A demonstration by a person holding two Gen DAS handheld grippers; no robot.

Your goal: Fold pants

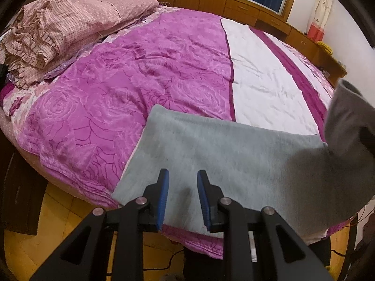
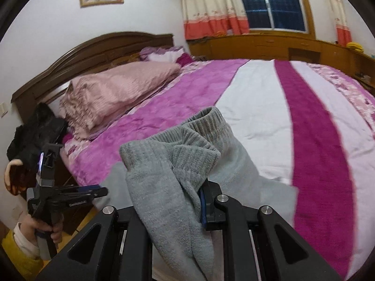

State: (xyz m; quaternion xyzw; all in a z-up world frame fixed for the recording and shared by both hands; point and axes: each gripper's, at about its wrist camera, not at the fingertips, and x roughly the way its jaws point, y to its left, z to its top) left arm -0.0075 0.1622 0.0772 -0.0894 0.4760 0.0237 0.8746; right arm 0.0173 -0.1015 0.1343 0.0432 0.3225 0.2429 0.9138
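Left wrist view: the gray pants (image 1: 211, 154) lie flat on the bed (image 1: 140, 70), near its front edge. The left gripper (image 1: 182, 199) hangs just above them with its jaws apart, holding nothing. One end of the pants lifts up at the right.

Right wrist view: the right gripper (image 2: 178, 201) is clamped on the pants' cuff end, bunched and raised off the bed. I think the fold is in hand. Next, that end likely needs carrying over and laying flat on the rest.
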